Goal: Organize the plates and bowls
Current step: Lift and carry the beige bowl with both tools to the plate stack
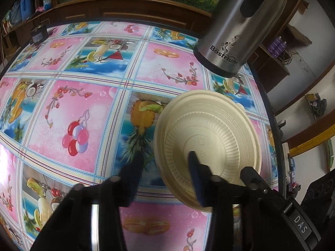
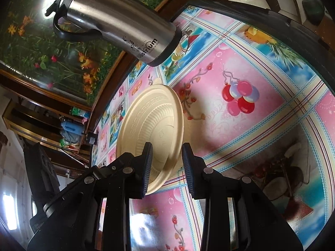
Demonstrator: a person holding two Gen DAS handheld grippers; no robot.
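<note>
— Where is the plate?

— A cream plastic plate (image 1: 209,138) lies upside down on the table, its ribbed underside and stamped base facing up. In my left view it sits at the near right of the table, close to the right edge. A second cream rim peeks out from beneath it on the far side, so it seems to lie on another piece; I cannot tell whether that one is a plate or a bowl.

— What are your fingers doing?

— My left gripper (image 1: 165,167) is spread wide. Its right fingertip sits over the plate's base ring, and the left one hangs over the tablecloth (image 1: 83,104) just beside the plate's left rim. I cannot tell if the right tip touches the plate. My right gripper (image 2: 166,167) is also parted, gripping nothing. The plate's near rim shows in the gap between its fingers, and the left finger (image 2: 147,163) overlaps the rim in that view; whether they touch I cannot say.

— What else is on the table?

— A stainless steel thermos jug (image 1: 240,25), with a black base, lid and handle and "Bestrium" printed on it, stands beyond the plate toward the far right. The tablecloth is glossy, with pink and blue squares of balloons, fruit and flowers. A small dark object (image 1: 38,34) sits at the far left corner, too small to make out.
</note>
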